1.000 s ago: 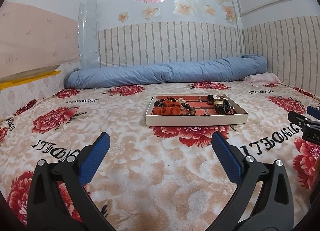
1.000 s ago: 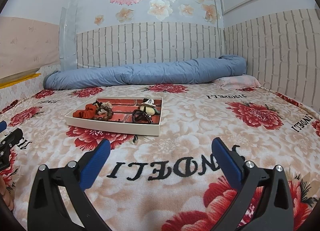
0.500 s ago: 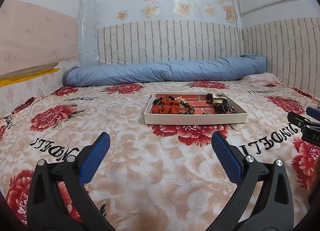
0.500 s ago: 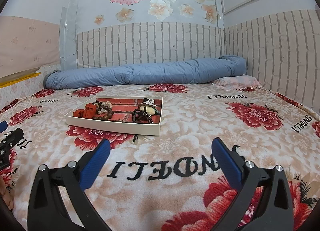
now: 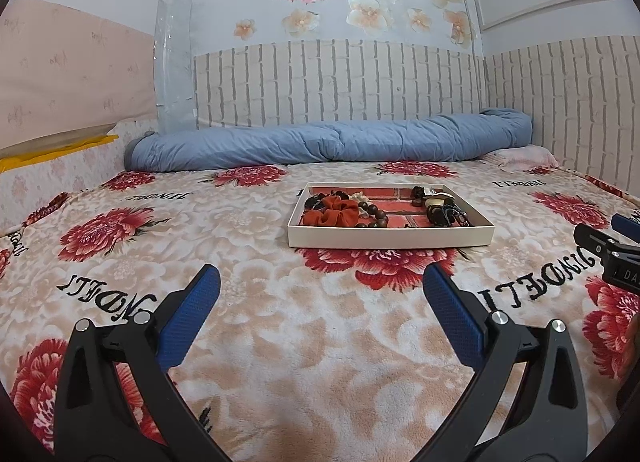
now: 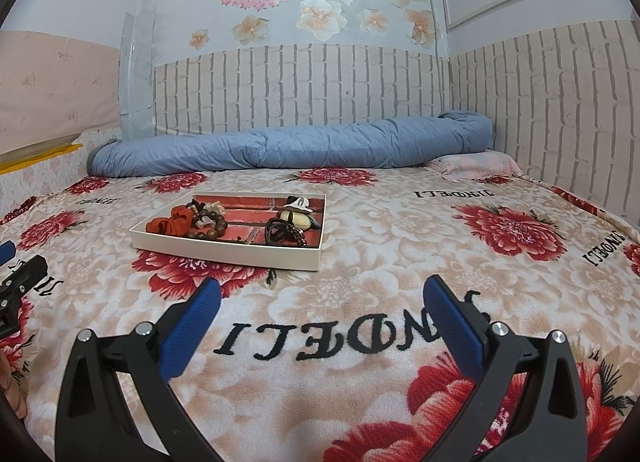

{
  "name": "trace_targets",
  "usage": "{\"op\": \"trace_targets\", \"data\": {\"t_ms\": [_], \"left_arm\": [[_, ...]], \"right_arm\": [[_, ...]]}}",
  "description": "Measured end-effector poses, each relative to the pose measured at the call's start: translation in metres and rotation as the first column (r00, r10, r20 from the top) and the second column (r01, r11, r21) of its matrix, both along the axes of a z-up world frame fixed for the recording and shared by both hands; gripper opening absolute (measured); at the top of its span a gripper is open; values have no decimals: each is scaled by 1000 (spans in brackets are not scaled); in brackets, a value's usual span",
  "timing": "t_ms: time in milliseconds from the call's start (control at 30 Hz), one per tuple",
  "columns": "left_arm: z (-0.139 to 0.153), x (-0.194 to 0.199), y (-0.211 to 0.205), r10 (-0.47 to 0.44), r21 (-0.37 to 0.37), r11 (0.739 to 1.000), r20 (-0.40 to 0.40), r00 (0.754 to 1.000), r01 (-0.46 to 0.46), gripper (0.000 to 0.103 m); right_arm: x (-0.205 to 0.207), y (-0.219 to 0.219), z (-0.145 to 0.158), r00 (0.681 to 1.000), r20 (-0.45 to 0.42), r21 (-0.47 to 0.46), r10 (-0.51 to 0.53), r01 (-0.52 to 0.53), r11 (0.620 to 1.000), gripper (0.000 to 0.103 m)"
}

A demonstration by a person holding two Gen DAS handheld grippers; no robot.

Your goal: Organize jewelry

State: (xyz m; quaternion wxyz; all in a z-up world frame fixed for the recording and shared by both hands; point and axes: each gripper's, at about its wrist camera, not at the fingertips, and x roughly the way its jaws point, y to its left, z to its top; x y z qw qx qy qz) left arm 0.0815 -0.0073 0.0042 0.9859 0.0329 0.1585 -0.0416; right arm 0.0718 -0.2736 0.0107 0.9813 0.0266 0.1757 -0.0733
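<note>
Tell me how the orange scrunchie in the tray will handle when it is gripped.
The orange scrunchie looks like gathered fabric, so it will probably squash and droop. It lies against the wooden bead bracelet, which may shift with it. Likely light.

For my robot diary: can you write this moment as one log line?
left gripper: open, empty | right gripper: open, empty | jewelry tray: on bed, untouched | stage: approach

Red-flowered beige blanket [image 5: 248,230], blue quilt [image 5: 332,142] — tray [image 5: 390,239] cream, perhaps brick-printed inside.
</note>
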Motion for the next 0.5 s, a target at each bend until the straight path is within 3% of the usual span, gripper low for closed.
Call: {"op": "trace_targets", "data": {"t_ms": [500], "left_arm": [[-2,1,-1,-2,-3,1000,-3,1000,2,98]], "right_arm": [[0,0,0,1000,2,-1,1,-1,1000,99]]}}
